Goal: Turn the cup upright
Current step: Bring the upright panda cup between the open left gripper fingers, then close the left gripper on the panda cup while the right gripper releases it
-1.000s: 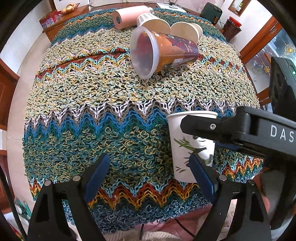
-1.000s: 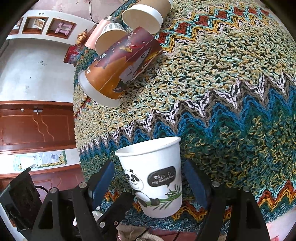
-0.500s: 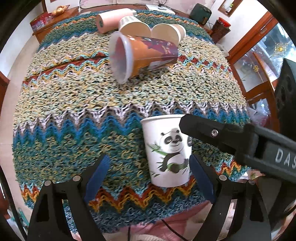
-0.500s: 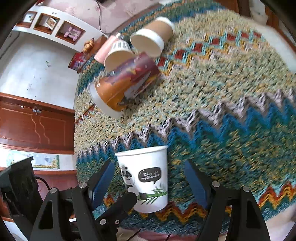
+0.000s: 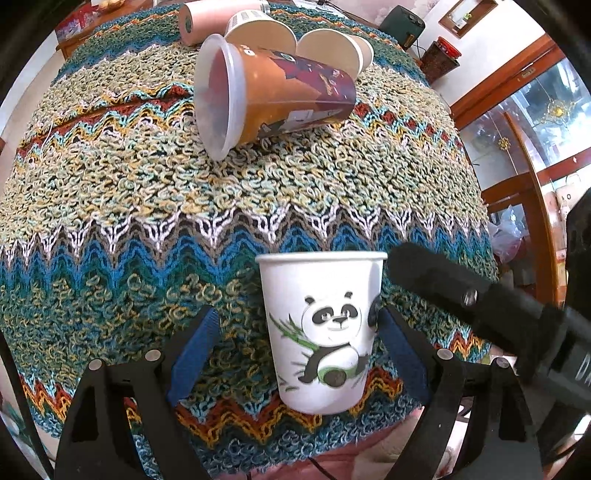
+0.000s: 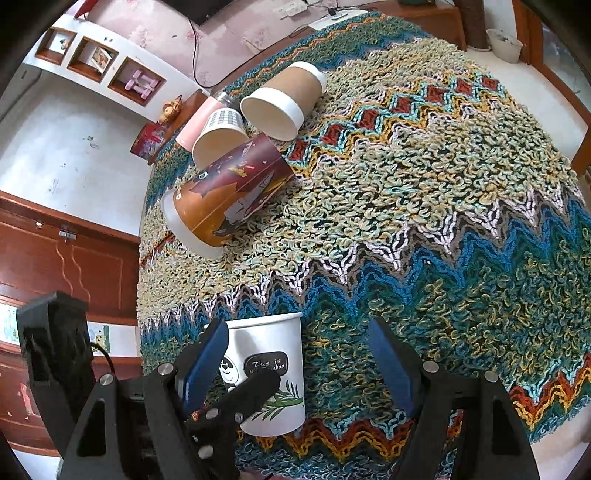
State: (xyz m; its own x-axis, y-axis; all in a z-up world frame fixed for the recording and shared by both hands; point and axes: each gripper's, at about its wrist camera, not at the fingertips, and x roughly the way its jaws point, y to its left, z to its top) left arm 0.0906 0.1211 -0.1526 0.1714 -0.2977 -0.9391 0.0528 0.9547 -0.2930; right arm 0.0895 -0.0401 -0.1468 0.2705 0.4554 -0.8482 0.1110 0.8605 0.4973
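Observation:
A white paper cup with a panda print [image 5: 325, 332] stands upright near the front edge of the woven cloth; it also shows in the right wrist view [image 6: 271, 373]. My left gripper [image 5: 299, 343] is open, its blue pads on either side of the cup's lower half, the right pad close to the cup wall. My right gripper [image 6: 299, 362] is open, with the cup just inside its left pad and not gripped. One black finger of the right gripper [image 5: 461, 291] reaches in beside the cup's rim.
A large orange and maroon cup [image 5: 273, 88] lies on its side in the middle of the cloth. Behind it lie a brown sleeved cup [image 6: 284, 99], a checked-rim cup [image 6: 218, 136] and a pink cylinder [image 5: 214, 18]. The cloth's front edge [image 5: 258, 439] is close by.
The left gripper has moved in toward the upright panda cup so it sits between the pads. The right gripper has drawn back to the right, leaving the cup off-centre by its left pad.

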